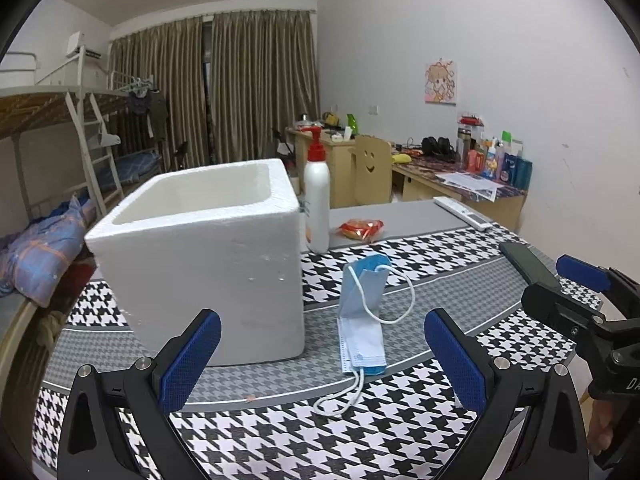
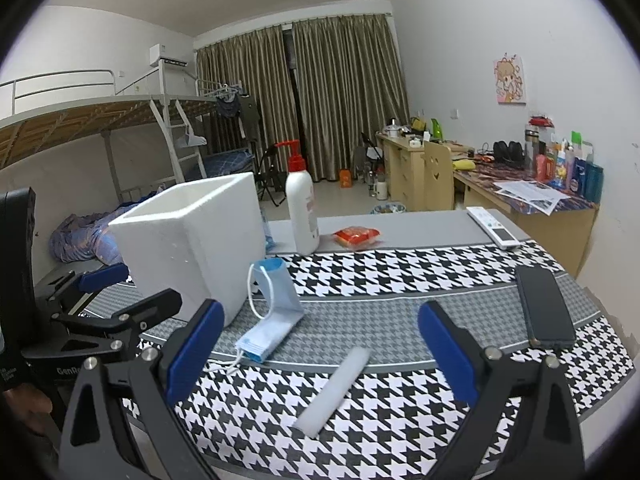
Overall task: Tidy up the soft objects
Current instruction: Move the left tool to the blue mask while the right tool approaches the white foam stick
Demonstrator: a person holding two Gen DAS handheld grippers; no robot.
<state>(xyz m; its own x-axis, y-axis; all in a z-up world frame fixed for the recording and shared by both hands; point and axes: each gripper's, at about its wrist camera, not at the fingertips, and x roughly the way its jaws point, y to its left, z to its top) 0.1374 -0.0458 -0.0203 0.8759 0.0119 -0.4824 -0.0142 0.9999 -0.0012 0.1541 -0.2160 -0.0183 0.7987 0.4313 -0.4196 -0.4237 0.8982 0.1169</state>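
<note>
Two fisheye views look across a counter [image 1: 280, 440] covered with a black-and-white houndstooth cloth, in a room with bunk beds and curtains.

In the left wrist view, the left hand-held gripper [image 1: 322, 360] fills the bottom of the frame, its blue-padded jaws spread wide and holding nothing. A blue surgical mask [image 1: 362, 312] lies on the cloth at centre, between and just beyond the two pads; it is folded, with its far half standing up and its white ear loops trailing. To its left stands an open white foam box [image 1: 208, 256], very close to the mask. Behind the box stands a white pump bottle [image 1: 317, 204] with a red top, and just right of the bottle lies a red snack packet [image 1: 361, 229].

In the right wrist view, the right hand-held gripper [image 2: 320, 350] sits at the bottom, jaws also wide apart and empty. A white foam strip [image 2: 334, 390] lies on the cloth between its pads, angled. The mask lies up and left of the strip, near the left pad. A dark phone [image 2: 545, 307] rests at the right, a white remote [image 2: 493, 227] farther back.
</note>
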